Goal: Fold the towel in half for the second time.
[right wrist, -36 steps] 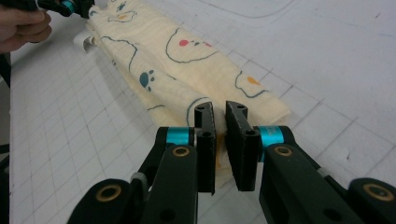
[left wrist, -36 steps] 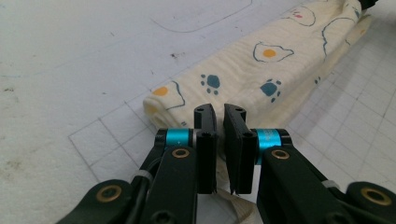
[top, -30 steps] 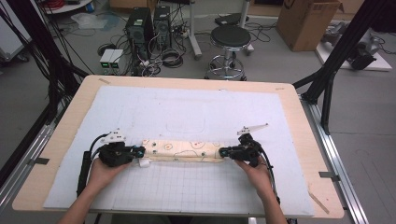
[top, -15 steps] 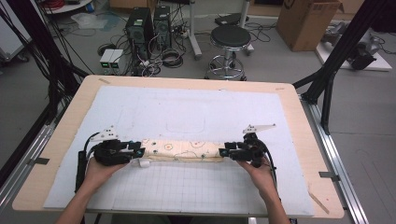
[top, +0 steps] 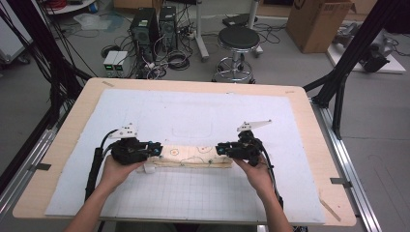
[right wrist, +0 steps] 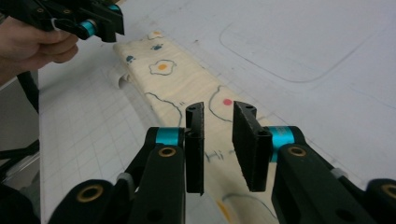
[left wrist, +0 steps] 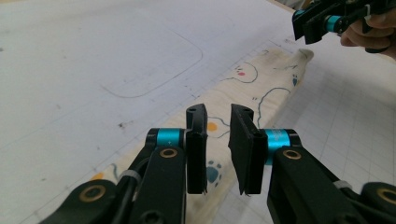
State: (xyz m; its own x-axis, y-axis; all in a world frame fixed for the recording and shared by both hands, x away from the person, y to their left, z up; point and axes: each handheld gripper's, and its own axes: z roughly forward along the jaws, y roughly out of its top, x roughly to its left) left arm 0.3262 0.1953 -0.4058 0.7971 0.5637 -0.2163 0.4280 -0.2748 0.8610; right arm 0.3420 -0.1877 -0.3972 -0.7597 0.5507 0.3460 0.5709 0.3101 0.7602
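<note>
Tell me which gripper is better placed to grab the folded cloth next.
Neither clearly: left gripper and right gripper each hang open over opposite ends of the folded cloth; likely both together.

A white gridded mat (top: 193, 121) covers the wooden table (top: 319, 159). Beyond the far edge stand a black stool (top: 238, 39), 2 computer towers (top: 155, 24) amid loose cables, and a cardboard box (top: 316, 21) (at the upper right, on the grey floor).
</note>
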